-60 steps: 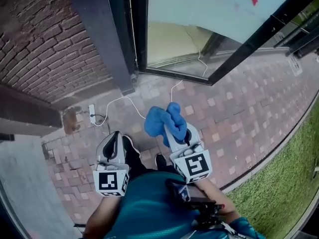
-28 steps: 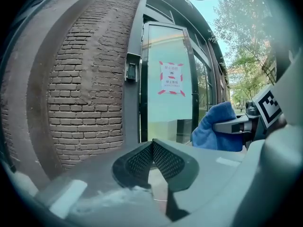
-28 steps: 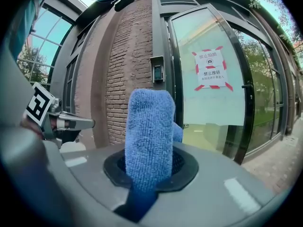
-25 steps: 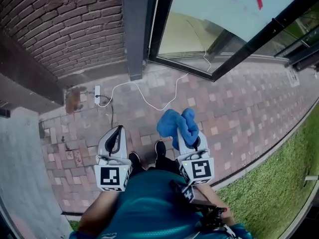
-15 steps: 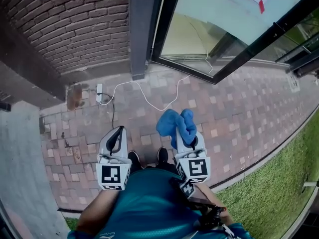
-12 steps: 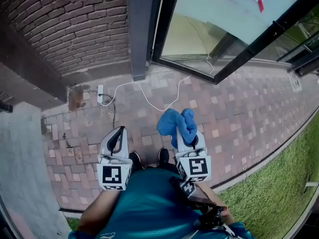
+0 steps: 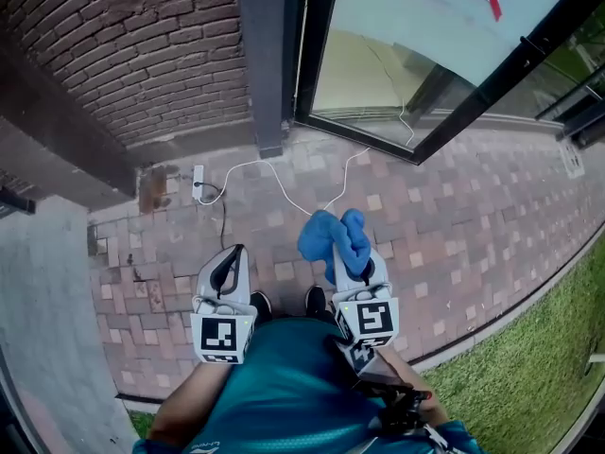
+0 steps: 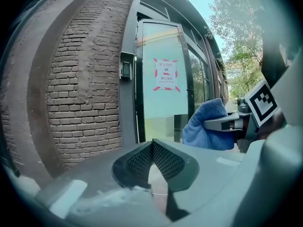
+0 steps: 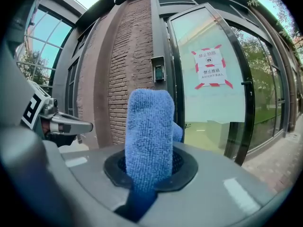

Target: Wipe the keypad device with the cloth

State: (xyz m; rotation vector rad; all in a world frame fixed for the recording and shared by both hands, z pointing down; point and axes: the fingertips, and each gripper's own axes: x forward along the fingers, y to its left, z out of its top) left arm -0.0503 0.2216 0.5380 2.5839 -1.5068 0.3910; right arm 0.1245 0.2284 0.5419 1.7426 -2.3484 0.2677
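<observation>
The thick blue microfibre cloth [image 9: 147,126] is clamped between the fingers [image 9: 185,167] of the right gripper [image 7: 352,265]. It is held by its lower end, and a plump folded pad stands up past the tips. The cloth is well short of the tall glass door with the red-and-white notice [image 9: 210,79], out over the paving in front of it.

The small dark keypad device [image 9: 158,70] is fixed to the dark frame post just left of that door, about level with the notice. It is too small in these views to make out its buttons.

The left gripper [image 8: 152,157] hangs beside the right one, also well back from the door. Its fingers [image 8: 135,164] are pressed together on nothing.

I judge the cloth to be light, soft and floppy, with enough bulk in the fold to keep its shape under a gentle push. The present hold low on the cloth looks right, since it leaves the padded end free to do the rubbing.

The keypad looks rigid and bolted on, so it will not shift. It probably wants a light touch all the same, because a hard press could work the keys.
</observation>
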